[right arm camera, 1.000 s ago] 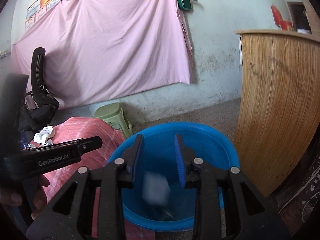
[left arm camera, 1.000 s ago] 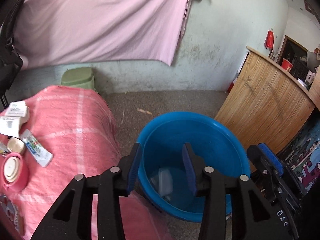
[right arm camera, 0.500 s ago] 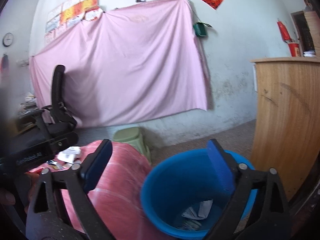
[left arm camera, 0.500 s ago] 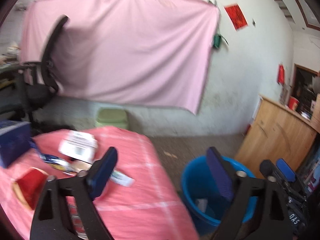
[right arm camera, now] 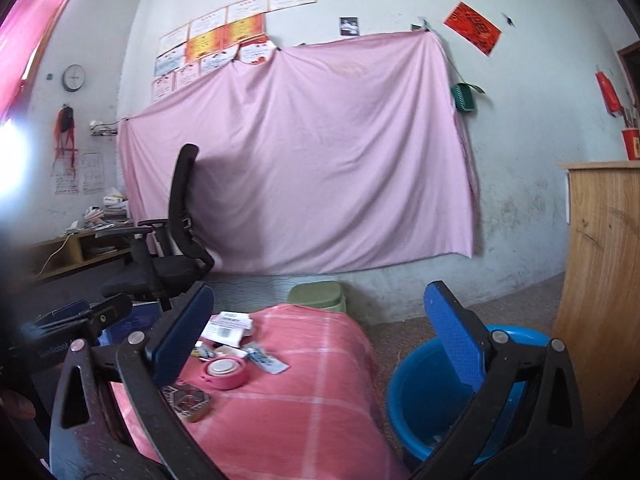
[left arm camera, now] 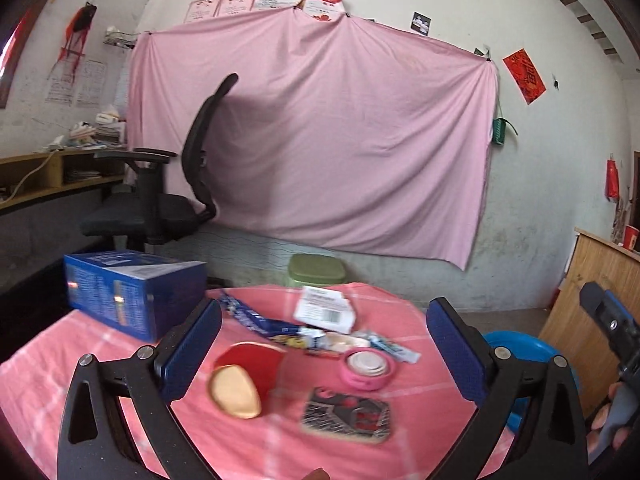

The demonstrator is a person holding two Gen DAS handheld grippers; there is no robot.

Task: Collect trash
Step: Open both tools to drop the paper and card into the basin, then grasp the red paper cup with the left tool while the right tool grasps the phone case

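Observation:
Trash lies on the pink-clothed table (left arm camera: 80, 376): a white barcoded packet (left arm camera: 324, 308), a blue wrapper (left arm camera: 256, 320), a red lid with a tan oval (left arm camera: 240, 384), a pink round tin (left arm camera: 366, 368), a patterned square packet (left arm camera: 346, 416) and a small white-blue wrapper (left arm camera: 394, 348). My left gripper (left arm camera: 320, 312) hangs over the table's near edge, its jaws opening with nothing between them. My right gripper (right arm camera: 320, 300) stands open and empty between the table and the blue basin (right arm camera: 416, 396), which holds some scraps (right arm camera: 440, 436). The pink tin (right arm camera: 224, 372) and the white packet (right arm camera: 228, 326) also show there.
A blue box (left arm camera: 132, 296) stands at the table's left. Behind are a green stool (left arm camera: 316, 272), a black office chair (left arm camera: 160, 208) and a pink sheet on the wall. A wooden counter (right arm camera: 600, 280) rises right of the basin. The left tool (right arm camera: 76, 320) shows at left.
Both grippers have swung up and left, away from the basin toward the table, and both have opened wide. A pale scrap fell from the right gripper into the basin.

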